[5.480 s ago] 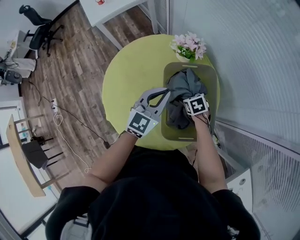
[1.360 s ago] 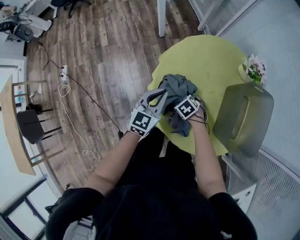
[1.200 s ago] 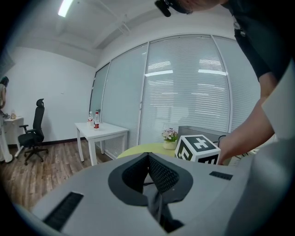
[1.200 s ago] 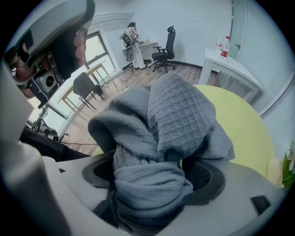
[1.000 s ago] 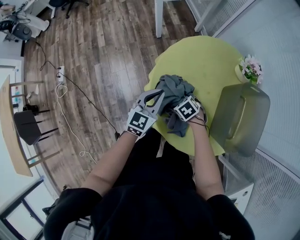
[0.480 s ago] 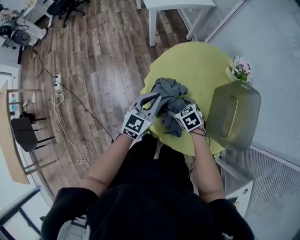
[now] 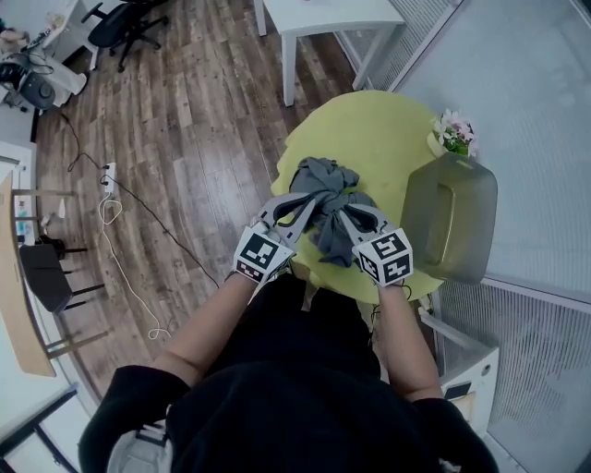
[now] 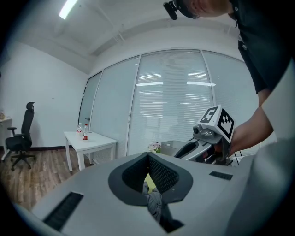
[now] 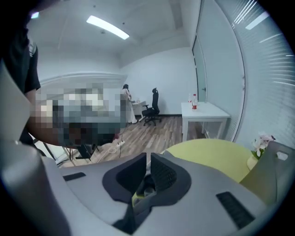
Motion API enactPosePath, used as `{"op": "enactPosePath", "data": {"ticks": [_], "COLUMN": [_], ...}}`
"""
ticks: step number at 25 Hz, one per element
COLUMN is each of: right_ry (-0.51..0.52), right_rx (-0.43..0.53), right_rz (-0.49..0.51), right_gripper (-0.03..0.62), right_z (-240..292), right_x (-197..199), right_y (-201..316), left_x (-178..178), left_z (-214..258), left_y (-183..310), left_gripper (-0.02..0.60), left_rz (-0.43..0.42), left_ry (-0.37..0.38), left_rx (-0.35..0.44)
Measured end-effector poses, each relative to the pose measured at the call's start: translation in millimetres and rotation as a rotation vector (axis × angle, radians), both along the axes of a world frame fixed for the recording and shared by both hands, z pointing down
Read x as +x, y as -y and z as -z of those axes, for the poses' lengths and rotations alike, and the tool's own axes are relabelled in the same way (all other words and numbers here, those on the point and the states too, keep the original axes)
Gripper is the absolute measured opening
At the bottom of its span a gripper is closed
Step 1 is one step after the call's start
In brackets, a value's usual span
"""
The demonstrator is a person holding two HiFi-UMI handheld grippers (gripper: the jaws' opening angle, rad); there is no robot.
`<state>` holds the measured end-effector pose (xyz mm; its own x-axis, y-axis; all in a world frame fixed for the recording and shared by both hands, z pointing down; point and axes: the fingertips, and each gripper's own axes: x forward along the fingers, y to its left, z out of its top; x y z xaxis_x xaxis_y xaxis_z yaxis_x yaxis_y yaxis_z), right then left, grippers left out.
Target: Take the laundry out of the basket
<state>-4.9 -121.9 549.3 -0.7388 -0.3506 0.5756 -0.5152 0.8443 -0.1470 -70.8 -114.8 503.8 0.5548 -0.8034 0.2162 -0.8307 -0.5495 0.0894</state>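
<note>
A bundle of grey laundry (image 7: 323, 189) lies on the round yellow-green table (image 7: 388, 139), outside the translucent grey basket (image 7: 452, 222) that stands at the table's right edge. My left gripper (image 7: 312, 200) reaches in from the lower left and is shut on a fold of the grey cloth (image 8: 155, 203). My right gripper (image 7: 344, 213) comes in from the lower right at the bundle's near edge. Its jaws have just been closing and now stand nearly together in the right gripper view (image 9: 148, 159), with a bit of grey cloth (image 9: 146, 186) between them.
A pot of pink flowers (image 7: 452, 132) stands on the table behind the basket. A white table (image 7: 323, 14) and office chairs (image 7: 115, 18) stand beyond on the wood floor. A glass wall with blinds runs along the right.
The laundry has gone from the basket to the table. Over the last second both grippers rose; the right one drew back to the bundle's near edge and its jaws closed.
</note>
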Motion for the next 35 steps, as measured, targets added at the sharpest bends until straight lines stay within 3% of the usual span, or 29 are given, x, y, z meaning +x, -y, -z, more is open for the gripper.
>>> {"op": "enactPosePath", "data": {"ticks": [6, 12, 21, 35], "right_ry": [0.240, 0.375, 0.424, 0.438], "right_rx": [0.158, 0.295, 0.335, 0.381], "right_rz": [-0.016, 0.009, 0.020, -0.005], "right_gripper": [0.023, 0.023, 0.023, 0.023], "right_z": [74.8, 132.7, 169.9, 181.9], "right_x": [12.0, 32.9, 58.7, 73.8], "right_y": [-10.3, -20.8, -21.0, -6.0], "left_x": [29.6, 59.9, 88.7, 100.7], "left_z": [40.7, 77.8, 110.5, 124.9], "left_y": [-9.6, -19.2, -22.7, -5.4], "left_gripper": [0.006, 0.006, 0.006, 0.006], "left_rz": [-0.051, -0.058, -0.050, -0.041], "left_ry": [-0.015, -0.033, -0.018, -0.024], "left_rx": [0.047, 0.070, 0.127, 0.153]}}
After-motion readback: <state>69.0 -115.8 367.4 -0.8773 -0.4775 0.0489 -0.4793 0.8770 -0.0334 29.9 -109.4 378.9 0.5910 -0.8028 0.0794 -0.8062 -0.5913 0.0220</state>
